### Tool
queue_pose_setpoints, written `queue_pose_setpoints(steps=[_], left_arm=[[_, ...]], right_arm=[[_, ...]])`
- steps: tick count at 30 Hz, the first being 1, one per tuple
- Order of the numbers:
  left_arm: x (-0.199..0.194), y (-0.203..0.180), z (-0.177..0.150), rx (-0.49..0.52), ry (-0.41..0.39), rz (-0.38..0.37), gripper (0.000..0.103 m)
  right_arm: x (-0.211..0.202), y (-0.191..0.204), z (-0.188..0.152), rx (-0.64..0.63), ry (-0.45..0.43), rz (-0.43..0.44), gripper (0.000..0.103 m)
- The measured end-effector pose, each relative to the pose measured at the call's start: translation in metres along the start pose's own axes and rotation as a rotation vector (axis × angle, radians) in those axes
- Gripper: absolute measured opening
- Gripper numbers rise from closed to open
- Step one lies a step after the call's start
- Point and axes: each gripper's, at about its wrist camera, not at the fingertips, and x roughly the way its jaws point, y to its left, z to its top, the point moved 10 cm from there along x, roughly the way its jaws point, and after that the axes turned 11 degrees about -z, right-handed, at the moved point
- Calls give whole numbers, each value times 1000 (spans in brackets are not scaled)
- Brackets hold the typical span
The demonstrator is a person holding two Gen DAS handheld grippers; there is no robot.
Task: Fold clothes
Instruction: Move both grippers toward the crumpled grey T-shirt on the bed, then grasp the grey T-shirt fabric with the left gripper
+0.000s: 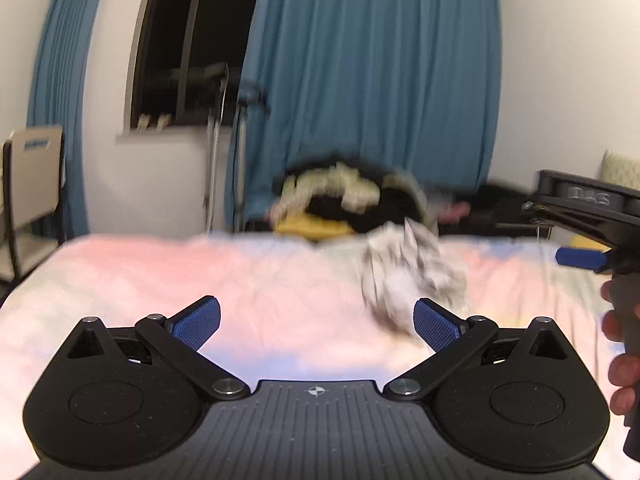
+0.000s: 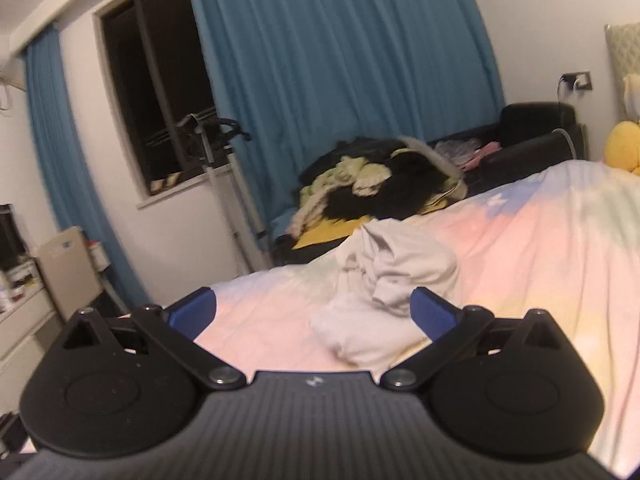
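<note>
1. A crumpled pale grey-white cloth garment (image 2: 394, 280) lies heaped on the pastel pink-and-blue bedspread (image 2: 540, 248).
2. The left gripper (image 1: 316, 320) hovers before it, blue pads spread, empty.
3. The right gripper (image 2: 312, 312) is likewise spread wide, holding nothing.

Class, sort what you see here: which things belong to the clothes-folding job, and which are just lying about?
Belongs to the job:
crumpled white garment on the bed cover
left gripper, open
right gripper, open

Lying about:
heap of clothes beyond the bed
yellow soft toy
blue curtain
</note>
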Motion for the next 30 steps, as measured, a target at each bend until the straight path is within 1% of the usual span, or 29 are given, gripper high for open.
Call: queue_pose_setpoints(steps=[2,3,6,7,8,10,14,17,21,25,28,29,30], left_arm=[[-7,-13,1,20,9,20,103],[-6,-19,2,33,16,31,103],[8,-34,2,42,30,34,103],[16,-37,-1,35,36,32,103],[24,-39,-7,28,43,30,103],[42,-42,-20,21,75,27,103],[90,-39,-47,14,157,22,103],[134,-36,-55,55,193,4,103],[199,-33,-45,110,183,1,103],[262,-32,-36,132,170,4,103],[303,-37,-42,134,205,-26,103],[312,-40,-46,139,217,-34,101],[321,-43,-50,145,231,-44,94]], right_arm=[[-12,-11,-10,-39,56,-4,103],[-16,-15,-14,-45,82,7,103],[-22,-18,-22,-64,122,74,103],[-24,-17,-25,-96,119,106,103],[-27,-17,-25,-121,92,125,103],[-31,-28,-24,-137,34,120,103],[-14,-63,-26,-108,51,48,103],[1,-86,-22,-44,53,28,103],[28,-106,-29,10,89,20,103],[54,-117,-40,14,112,10,103],[70,-120,-52,14,135,12,103],[75,-121,-56,18,146,18,103],[80,-122,-59,24,157,20,103]])
